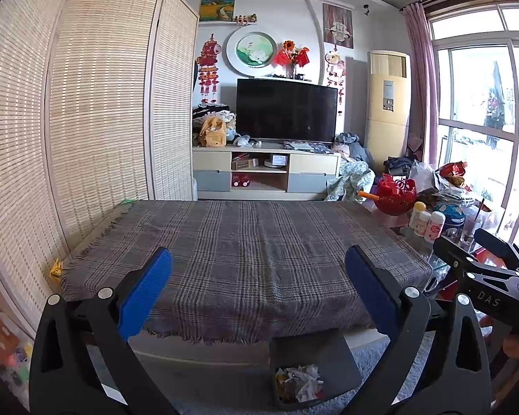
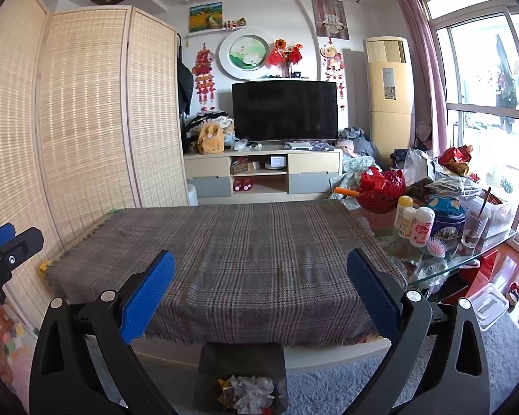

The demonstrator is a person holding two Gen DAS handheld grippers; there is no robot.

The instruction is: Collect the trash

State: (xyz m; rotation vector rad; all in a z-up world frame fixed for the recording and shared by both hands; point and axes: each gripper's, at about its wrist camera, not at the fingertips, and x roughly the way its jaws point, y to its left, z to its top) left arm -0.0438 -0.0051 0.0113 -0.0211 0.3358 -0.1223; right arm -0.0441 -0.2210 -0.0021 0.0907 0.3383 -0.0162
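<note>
Hovering both tools over the near edge of the desk [image 2: 225, 259], nothing gripped. Left tool [image 1: 258, 290] is sitting with jaws spread wide and empty; right tool [image 2: 260, 292] is doing the same. Each is showing up at the edge of the other's view, so they are riding side by side.

Trash is sitting in the dark bin [image 2: 242, 356] on the floor, just below the desk's near edge, roughly under the right tool. In the bin: crumpled paper [image 2: 256, 392], white and grey wads, plus some yellow and dark wrapper scraps. It is looking partly filled, not packed.

The plaid cloth [image 1: 245, 252] covering the desk is showing no loose scraps on top. One small yellow scrap [image 1: 56, 269] is lying at the desk's near-left corner, against the folding screen [image 1: 86, 103]; a green bit at the far-left corner is too small to identify.

Handling, judging by looks: paper wads are being treated as light, soft, crushable, not fragile. Pinching across the middle of a wad should hold; light squeeze is enough, and it may spring or slip if only an edge is caught.

Clutter of bottles [image 2: 420, 226] and a tin past the desk's right edge is not looking like trash.
</note>
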